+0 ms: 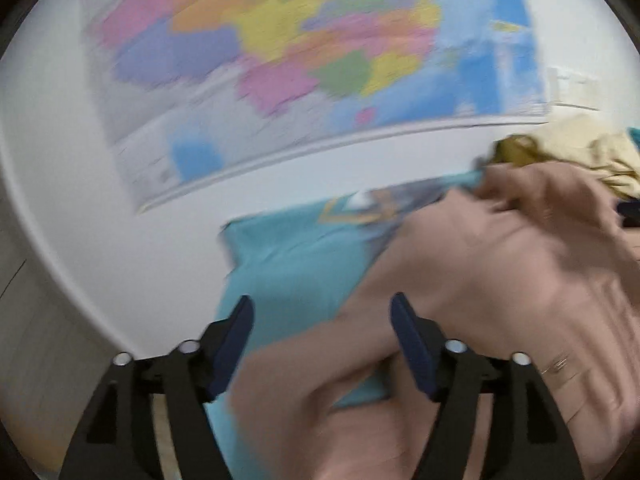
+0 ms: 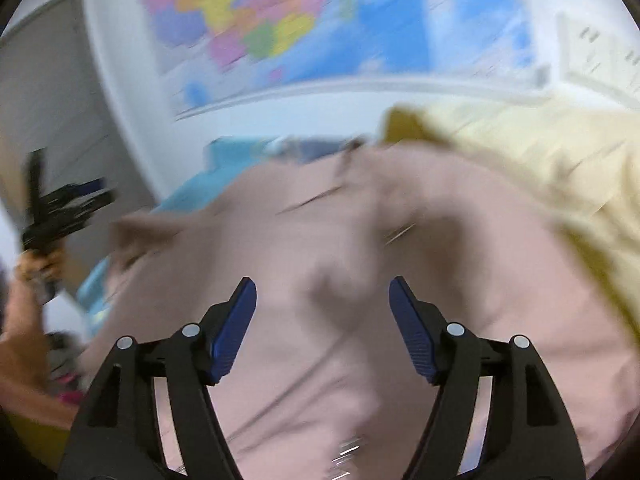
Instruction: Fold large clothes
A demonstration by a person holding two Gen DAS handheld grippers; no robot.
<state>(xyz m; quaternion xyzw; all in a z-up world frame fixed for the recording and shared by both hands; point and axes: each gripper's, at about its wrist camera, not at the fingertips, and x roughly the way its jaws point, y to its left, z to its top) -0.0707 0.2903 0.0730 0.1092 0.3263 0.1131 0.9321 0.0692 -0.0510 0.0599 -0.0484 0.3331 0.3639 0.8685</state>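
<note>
We see pink garment (image 2: pixel 400 240) filling centre and lower right, directly under right gripper (image 2: pixel 322 320), fingers apart, empty; left gripper (image 1: pixel 322 340) apart at garment's left edge

Dusty-pink fabric garment (image 2: pixel 360 280), rumpled and blurred.
It fills the frame's centre and lower right, lying over a turquoise cloth (image 1: pixel 296 264).

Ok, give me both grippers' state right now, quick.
Left gripper: open, holding nothing, above the pink garment.
Right gripper: open, holding nothing, also above the pink garment.
</note>
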